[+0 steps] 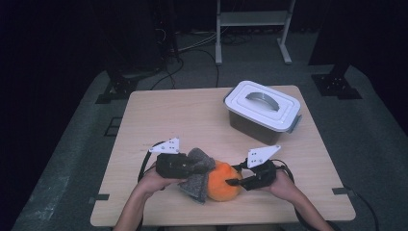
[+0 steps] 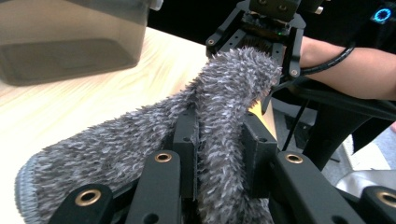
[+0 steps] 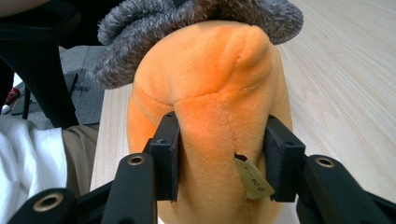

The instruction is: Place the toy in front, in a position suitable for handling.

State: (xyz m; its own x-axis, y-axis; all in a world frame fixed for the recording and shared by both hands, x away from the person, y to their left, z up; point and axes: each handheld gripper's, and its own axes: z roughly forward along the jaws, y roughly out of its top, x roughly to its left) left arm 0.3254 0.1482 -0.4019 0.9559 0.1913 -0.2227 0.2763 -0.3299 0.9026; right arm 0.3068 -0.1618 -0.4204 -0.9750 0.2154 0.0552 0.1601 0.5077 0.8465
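- Your left claw is clamped tight on the grey fuzzy cloth; your right claw squeezes the orange plush toy, its pads pressed into the sides.
- Both things sit at the near edge of the tabletop, about 6 o'clock, with the cloth draped over the toy's left side and top.
- My reading: the wrapping or wiping is only started, and most of the toy is still bare.
- A lidded white box stands at 1 o'clock, well apart, lid on.
- The two claws face each other closely, so mind a knock.
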